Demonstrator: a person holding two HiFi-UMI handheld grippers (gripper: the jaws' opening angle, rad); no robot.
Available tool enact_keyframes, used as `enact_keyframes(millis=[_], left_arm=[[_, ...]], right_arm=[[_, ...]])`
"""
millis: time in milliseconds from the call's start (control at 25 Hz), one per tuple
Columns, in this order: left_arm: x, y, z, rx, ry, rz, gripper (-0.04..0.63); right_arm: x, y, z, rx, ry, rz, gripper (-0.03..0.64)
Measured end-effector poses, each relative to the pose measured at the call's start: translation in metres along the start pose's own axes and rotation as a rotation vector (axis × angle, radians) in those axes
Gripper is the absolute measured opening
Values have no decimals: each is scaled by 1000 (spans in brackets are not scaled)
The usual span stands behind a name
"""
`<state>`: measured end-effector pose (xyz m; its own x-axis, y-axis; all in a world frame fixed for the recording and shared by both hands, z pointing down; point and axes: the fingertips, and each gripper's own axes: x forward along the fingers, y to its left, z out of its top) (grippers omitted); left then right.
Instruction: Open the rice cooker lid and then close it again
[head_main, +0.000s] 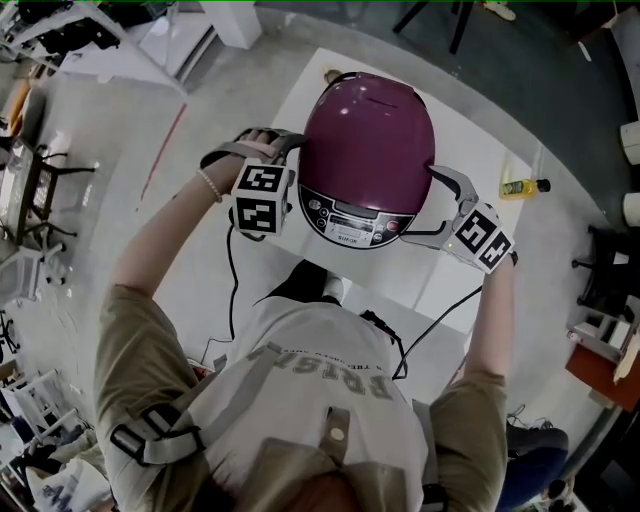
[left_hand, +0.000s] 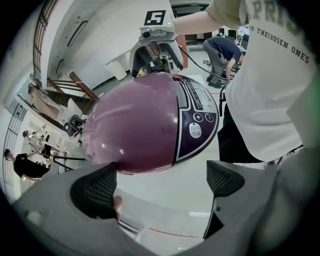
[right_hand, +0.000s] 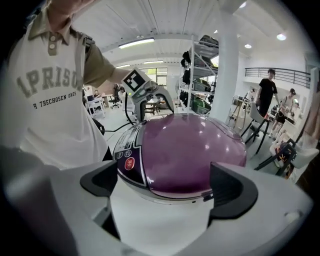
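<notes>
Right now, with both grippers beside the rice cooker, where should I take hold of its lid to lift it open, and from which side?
Take the lid at its front lip, just above the control panel, coming from your own side. The dome is smooth, round and broad, so a grip from the sides would likely slip. The panel faces you, so the lid probably swings up away from you.

Gleaming glossy purple all over the rice cooker lid (head_main: 368, 130), turning black with white print and one red round button (right_hand: 129, 163) on the control panel (head_main: 350, 218). Showing pale grey on the left hand-held gripper (left_hand: 162, 182) and the right hand-held gripper (right_hand: 167, 185), with black pads (left_hand: 95, 190) inside and black-and-white square markers on each cube (head_main: 262, 198). Spreading plain white across the surface (head_main: 480, 165); glowing yellow under a black cap on the bottle (head_main: 520, 187).
</notes>
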<state>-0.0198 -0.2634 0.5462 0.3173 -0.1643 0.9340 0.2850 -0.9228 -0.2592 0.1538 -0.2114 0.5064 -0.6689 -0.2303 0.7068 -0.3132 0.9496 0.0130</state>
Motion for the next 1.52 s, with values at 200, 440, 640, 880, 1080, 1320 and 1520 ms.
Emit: enact_keyframes(millis=[200,440,640,880,1080,1320,1520], left_arm=[[1,-1,-4,59,56,-9,589],[5,0,-10,130,123,-8,589],[7,1,-11,141,139,-21,600],[10,1,-14,179,178,-13,600],[9,0,-16,185,197,-6,600],[10,0,-15,158,182,6,600],[8,-1,-10,89,135,-11,600]], right_arm=[[1,5,-5,-49,114,40,557],[4,7,-8,-62,182,64,560],[6,7,-11,-63,232,81,573],[7,10,-22,-89,353,95,580],[9,11,-24,-106,388,83,581],[9,10,-25,-130,388,71,581],[7,10,-21,-102,296,89,580]])
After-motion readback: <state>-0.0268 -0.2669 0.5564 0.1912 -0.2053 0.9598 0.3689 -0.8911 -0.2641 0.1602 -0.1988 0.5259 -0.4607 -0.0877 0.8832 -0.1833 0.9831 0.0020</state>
